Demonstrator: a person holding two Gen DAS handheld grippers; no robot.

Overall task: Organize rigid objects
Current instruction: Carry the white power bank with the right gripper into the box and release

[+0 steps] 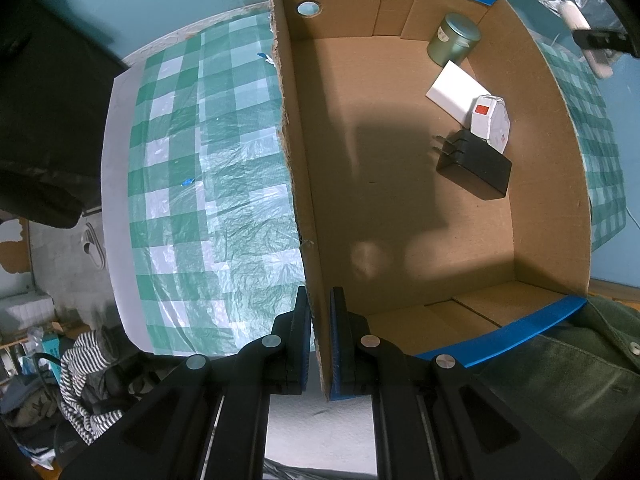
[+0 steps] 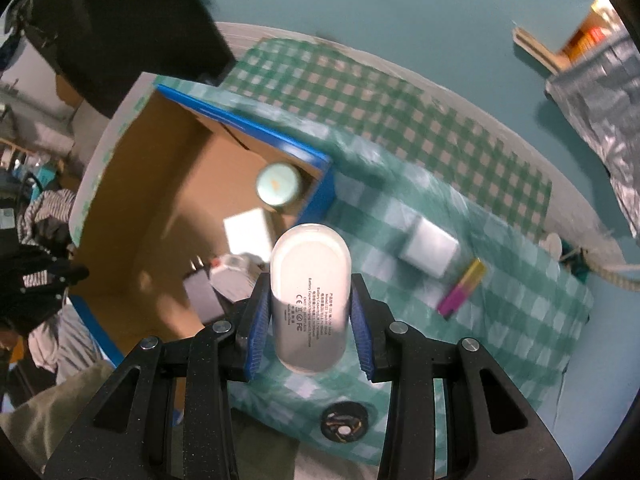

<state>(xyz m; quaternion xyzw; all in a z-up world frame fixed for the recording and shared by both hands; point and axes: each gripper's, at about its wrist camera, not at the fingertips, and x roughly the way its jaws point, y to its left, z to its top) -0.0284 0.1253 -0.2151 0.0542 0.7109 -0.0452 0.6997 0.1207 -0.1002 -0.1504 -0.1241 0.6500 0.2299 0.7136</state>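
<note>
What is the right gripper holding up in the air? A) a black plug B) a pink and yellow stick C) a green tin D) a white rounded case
D: the right gripper has its blue pads pressed on both sides of the white rounded case, while the green tin sits in the cardboard box.

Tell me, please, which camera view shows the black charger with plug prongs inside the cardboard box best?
The left wrist view shows it best: the black charger lies sharp and unobstructed on the cardboard box floor, prongs visible, beside an octagonal white box. In the right wrist view the charger is blurred and partly hidden behind the right gripper.
</note>
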